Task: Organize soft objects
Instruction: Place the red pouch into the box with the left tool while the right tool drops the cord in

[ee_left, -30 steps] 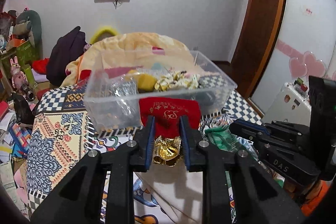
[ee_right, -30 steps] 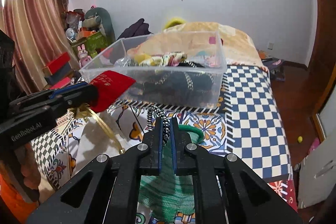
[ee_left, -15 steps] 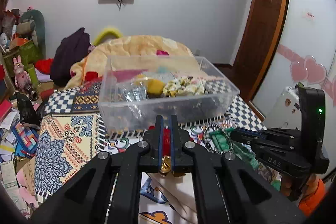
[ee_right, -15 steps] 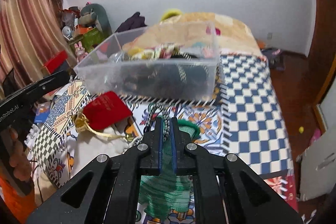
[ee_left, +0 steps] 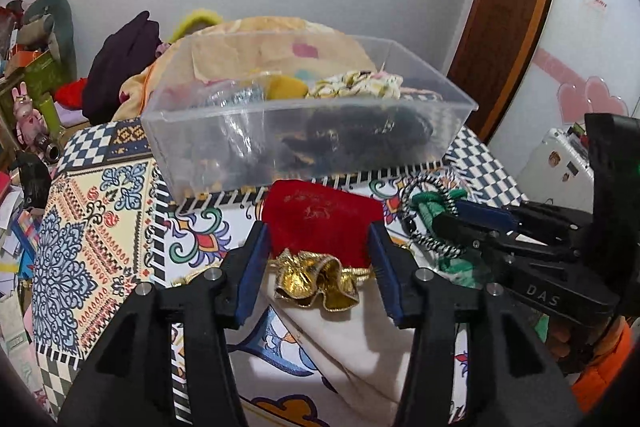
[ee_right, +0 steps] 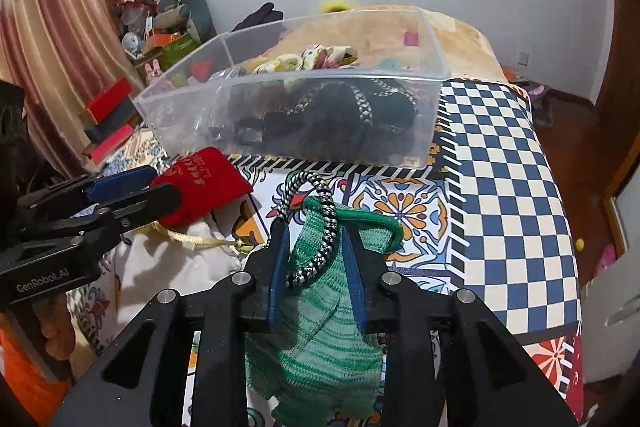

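A red velvet pouch (ee_left: pixel 320 217) with a gold frilled mouth (ee_left: pixel 316 279) lies on the patterned bedspread in front of a clear plastic bin (ee_left: pixel 304 147) holding soft items. My left gripper (ee_left: pixel 318 267) is open, its fingers on either side of the pouch. A green knitted pouch (ee_right: pixel 316 331) with a black-and-white cord (ee_right: pixel 316 227) lies under my right gripper (ee_right: pixel 316 259), which is open around cord and pouch. The red pouch (ee_right: pixel 204 179) and bin (ee_right: pixel 312 115) also show in the right wrist view.
A cream cloth (ee_left: pixel 360 347) lies under the pouches. A folded orange blanket (ee_left: pixel 256 39) sits behind the bin. Clutter, boxes and toys (ee_left: pixel 32 99) stand left of the bed. A door (ee_left: pixel 508 7) is on the right.
Both grippers have opened. The left one let the red pouch down onto the bedspread; the right one released its pinch on the cord of the green pouch.
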Available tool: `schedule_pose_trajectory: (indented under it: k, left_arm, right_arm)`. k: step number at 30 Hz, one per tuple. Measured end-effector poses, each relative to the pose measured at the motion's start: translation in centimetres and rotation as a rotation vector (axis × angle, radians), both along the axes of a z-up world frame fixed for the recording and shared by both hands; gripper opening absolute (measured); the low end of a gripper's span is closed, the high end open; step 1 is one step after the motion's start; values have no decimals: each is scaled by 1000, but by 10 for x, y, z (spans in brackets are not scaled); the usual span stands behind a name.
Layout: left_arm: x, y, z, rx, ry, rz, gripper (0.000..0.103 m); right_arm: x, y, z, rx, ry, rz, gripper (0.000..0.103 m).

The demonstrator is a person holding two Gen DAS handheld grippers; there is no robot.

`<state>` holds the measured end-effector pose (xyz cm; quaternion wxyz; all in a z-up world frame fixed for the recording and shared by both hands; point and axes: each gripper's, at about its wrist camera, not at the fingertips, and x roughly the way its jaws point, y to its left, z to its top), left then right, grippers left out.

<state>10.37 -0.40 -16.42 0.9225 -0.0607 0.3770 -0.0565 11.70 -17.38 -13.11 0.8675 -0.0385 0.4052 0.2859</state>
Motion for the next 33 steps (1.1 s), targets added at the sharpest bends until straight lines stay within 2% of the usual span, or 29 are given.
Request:
schedule_pose_trajectory:
  k: [2,3,6,9,15,21,33]
  left_arm:
    - [0,-1,-2,17,0,1,47]
    - [0,-1,-3,25,-5,2,41]
    - [-4,-1,0,33,-20,3,29]
    - [-7,2,2,33,-37,3,23]
    - [-18,14,17,10,-78,30,21]
    - [-30,25,45,-15,-158,60,21]
    - [-34,27,98,18,-315,77,21]
  right_arm:
    - [0,1,0,3,-1,-9,15]
    - [0,0,0,12,4,-11,11]
    - [1,-4,3,23,-10,-29,9]
    - [-2,-6,9,33,-40,-27,8]
    - [-6,-12,25,57,-92,-22,8]
    - [-10,-14,45,88,-141,-30,8]
    - [-7,-23,77,138,-224,-55,8]
